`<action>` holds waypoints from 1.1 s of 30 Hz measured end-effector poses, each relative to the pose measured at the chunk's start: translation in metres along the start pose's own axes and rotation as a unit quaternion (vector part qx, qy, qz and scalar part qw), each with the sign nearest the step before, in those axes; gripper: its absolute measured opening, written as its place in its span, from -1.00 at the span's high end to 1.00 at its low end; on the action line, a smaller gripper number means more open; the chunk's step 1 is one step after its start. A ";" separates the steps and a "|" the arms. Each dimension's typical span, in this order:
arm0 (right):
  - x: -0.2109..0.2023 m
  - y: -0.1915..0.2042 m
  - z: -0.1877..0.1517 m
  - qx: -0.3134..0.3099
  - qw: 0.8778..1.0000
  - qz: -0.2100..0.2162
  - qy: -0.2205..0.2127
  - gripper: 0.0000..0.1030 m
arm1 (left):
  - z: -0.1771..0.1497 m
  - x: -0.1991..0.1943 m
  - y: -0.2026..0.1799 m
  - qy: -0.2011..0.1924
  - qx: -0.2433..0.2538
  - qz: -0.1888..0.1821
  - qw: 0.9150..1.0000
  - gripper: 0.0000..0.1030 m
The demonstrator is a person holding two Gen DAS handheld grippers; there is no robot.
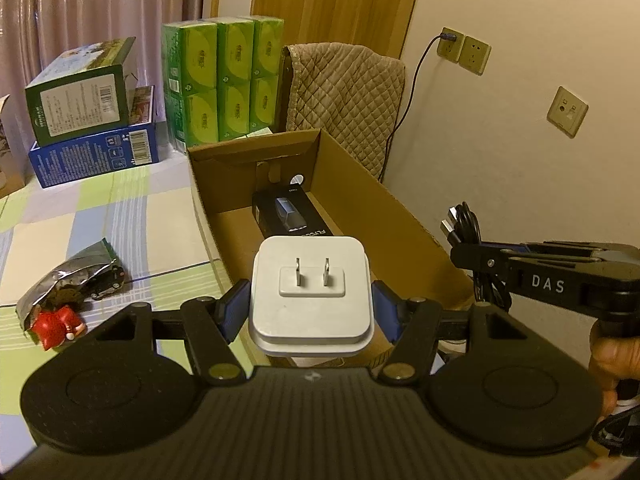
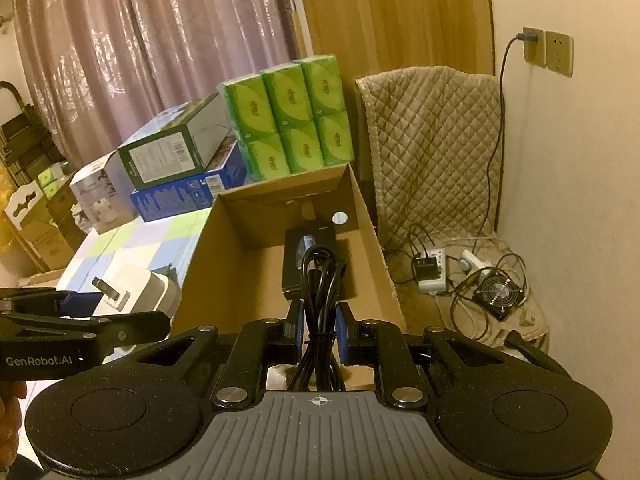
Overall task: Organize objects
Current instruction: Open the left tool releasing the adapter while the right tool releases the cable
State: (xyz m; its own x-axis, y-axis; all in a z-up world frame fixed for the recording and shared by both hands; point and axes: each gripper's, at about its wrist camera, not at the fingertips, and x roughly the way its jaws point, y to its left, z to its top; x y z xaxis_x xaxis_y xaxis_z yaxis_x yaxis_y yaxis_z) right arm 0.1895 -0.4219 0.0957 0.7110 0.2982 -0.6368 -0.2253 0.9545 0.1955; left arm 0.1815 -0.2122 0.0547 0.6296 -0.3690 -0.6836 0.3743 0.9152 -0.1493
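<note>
Left gripper (image 1: 310, 306): clamped on white plug adapter (image 1: 310, 292), prongs facing far, held at near end of open cardboard box (image 1: 360, 200). Right gripper (image 2: 318, 330): clamped on bundled black cable (image 2: 320, 280) above the same box. Box contents: black packaged item (image 1: 290, 216), far end; label illegible, possibly a shaver. Left, on checked cloth (image 1: 120, 216): foil bag (image 1: 68, 276), red toy (image 1: 58, 324).

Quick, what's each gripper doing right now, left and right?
Left gripper: closed on the white charger.
Right gripper: closed on the black cable bundle.
</note>
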 end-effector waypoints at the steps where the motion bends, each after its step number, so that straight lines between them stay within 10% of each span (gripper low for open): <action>1: 0.002 -0.001 0.001 0.001 1.000 0.000 0.001 0.76 | 0.001 0.003 0.000 0.001 0.000 -0.001 1.000 -0.17; 6: 0.011 -0.008 0.002 0.007 1.000 -0.002 0.005 0.76 | 0.007 0.016 -0.001 -0.006 -0.001 -0.001 1.000 -0.46; 33: 0.015 0.001 0.003 0.009 1.000 0.017 0.003 0.76 | -0.011 -0.006 0.034 -0.013 -0.042 0.031 0.999 -0.46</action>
State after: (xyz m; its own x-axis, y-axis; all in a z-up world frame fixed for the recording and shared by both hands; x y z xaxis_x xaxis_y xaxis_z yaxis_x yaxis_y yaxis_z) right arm 0.2013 -0.4166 0.0886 0.6996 0.3297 -0.6340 -0.2363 0.9440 0.2301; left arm 0.1826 -0.1770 0.0460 0.6681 -0.3140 -0.6746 0.2757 0.9465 -0.1675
